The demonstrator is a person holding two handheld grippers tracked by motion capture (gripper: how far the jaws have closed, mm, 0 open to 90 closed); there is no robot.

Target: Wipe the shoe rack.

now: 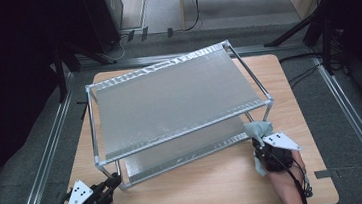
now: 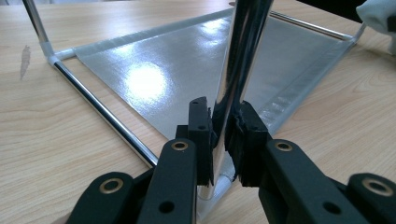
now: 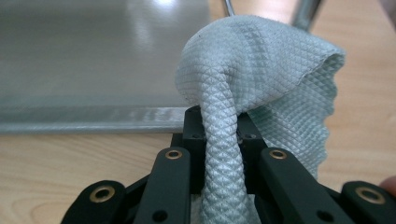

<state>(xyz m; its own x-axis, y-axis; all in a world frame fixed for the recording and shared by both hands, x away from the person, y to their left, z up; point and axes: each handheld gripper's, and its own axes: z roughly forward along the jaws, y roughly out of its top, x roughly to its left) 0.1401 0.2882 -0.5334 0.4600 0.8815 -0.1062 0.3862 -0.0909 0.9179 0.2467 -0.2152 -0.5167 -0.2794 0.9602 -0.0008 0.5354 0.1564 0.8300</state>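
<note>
A two-tier rack (image 1: pixel 179 102) with chrome tubes and silvery shelf sheets stands on the wooden table. My left gripper (image 1: pixel 112 181) is at its near left corner, shut on the upright chrome leg (image 2: pixel 238 70), which stands between its pads (image 2: pixel 201 135). My right gripper (image 1: pixel 262 147) is at the rack's near right corner, shut on a pale green waffle-weave cloth (image 3: pixel 252 79). The cloth (image 1: pixel 259 130) bunches up over the jaws and hides the fingertips. It lies against the edge of the lower shelf (image 3: pixel 93 114).
The wooden table (image 1: pixel 217 184) has bare room along its near edge between my hands. Metal floor rails (image 1: pixel 48 150) run down both sides. Dark stands and cables sit beyond the far edge.
</note>
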